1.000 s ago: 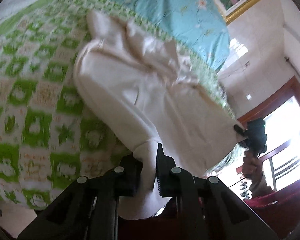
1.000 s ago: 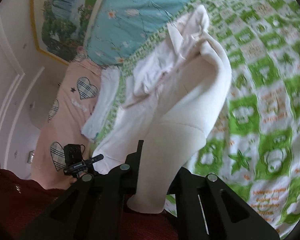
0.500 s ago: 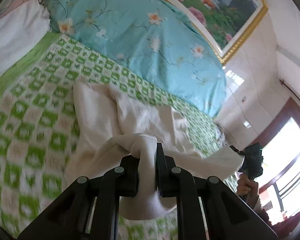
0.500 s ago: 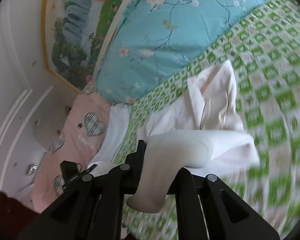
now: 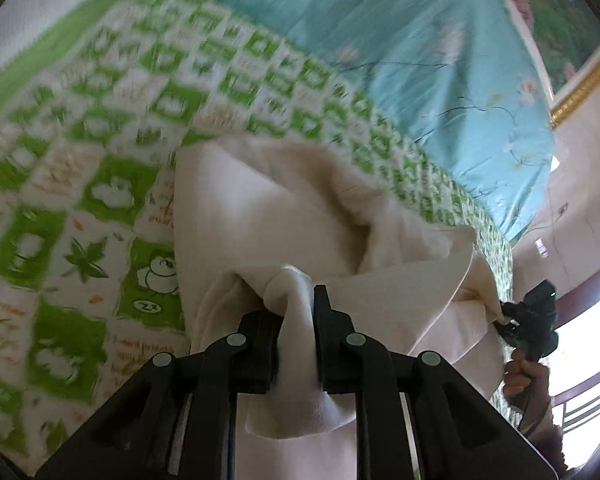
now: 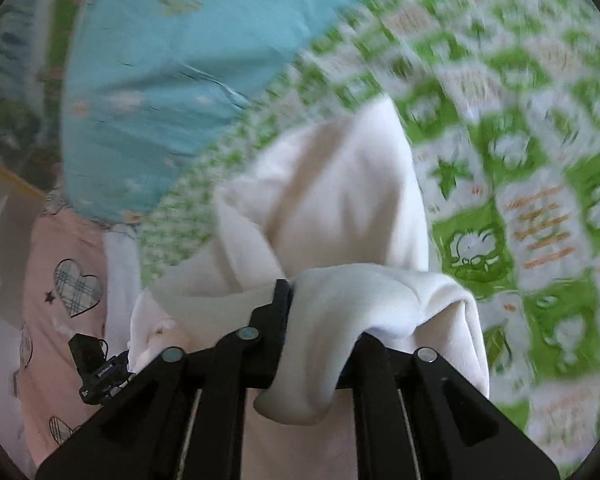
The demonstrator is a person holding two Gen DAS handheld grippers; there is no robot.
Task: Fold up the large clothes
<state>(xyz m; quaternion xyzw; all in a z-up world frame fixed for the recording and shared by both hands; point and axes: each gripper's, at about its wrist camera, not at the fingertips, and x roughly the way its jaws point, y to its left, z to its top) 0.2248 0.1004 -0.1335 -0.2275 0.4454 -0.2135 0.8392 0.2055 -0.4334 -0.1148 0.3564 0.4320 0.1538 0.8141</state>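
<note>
A large cream-white garment (image 5: 260, 204) lies bunched on the green-and-white checked bedspread (image 5: 80, 184). My left gripper (image 5: 296, 312) is shut on a corner of it, with cloth hanging down between the fingers. My right gripper (image 6: 320, 312) is shut on another corner of the same garment (image 6: 340, 184), which drapes over its right finger. The held edge is folded over the rest of the garment. In the left wrist view the right gripper (image 5: 532, 320) shows at the far right, holding the cloth's other end.
A turquoise flowered quilt (image 5: 400, 40) lies along the far side of the bed. A pink pillow with heart prints (image 6: 60, 288) sits at the left in the right wrist view. A framed painting (image 5: 560, 20) hangs on the wall. A bright window (image 5: 580, 360) is at the right.
Both grippers have carried the held corners forward and down over the garment, folding it onto itself. The views have tilted from the wall back towards the bed.
</note>
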